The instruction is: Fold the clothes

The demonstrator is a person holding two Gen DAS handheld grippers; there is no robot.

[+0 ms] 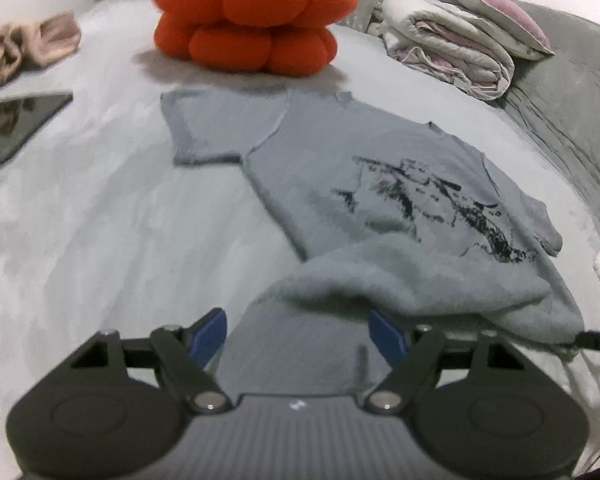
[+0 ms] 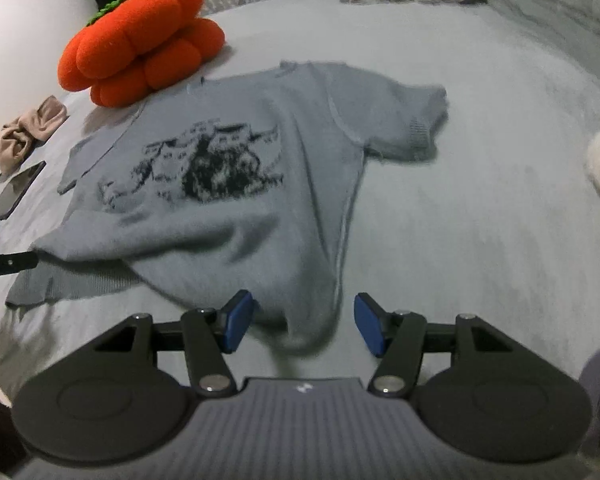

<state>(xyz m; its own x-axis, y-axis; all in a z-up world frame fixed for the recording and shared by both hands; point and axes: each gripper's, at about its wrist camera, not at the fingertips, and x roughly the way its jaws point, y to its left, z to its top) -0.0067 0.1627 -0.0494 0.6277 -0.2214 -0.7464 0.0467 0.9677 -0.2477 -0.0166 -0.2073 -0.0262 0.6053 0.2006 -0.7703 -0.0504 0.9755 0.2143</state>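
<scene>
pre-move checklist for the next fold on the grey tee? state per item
1. Left gripper open at the raised hem of the tee: ok.
2. Right gripper open, hem corner between the pads, not pinched: ok.
3. Hem lying flat: not ok, bunched and lifted.
4. Both sleeves spread flat: ok.
5. Fold path clear: cannot tell, orange cushion sits close to the collar.
6. Tablet clear of the tee: ok.

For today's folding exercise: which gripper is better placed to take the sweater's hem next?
Probably the right gripper: the grey sweater's hem corner already hangs between its open jaws. The left gripper is open over flat fabric, under a raised fold.
</scene>
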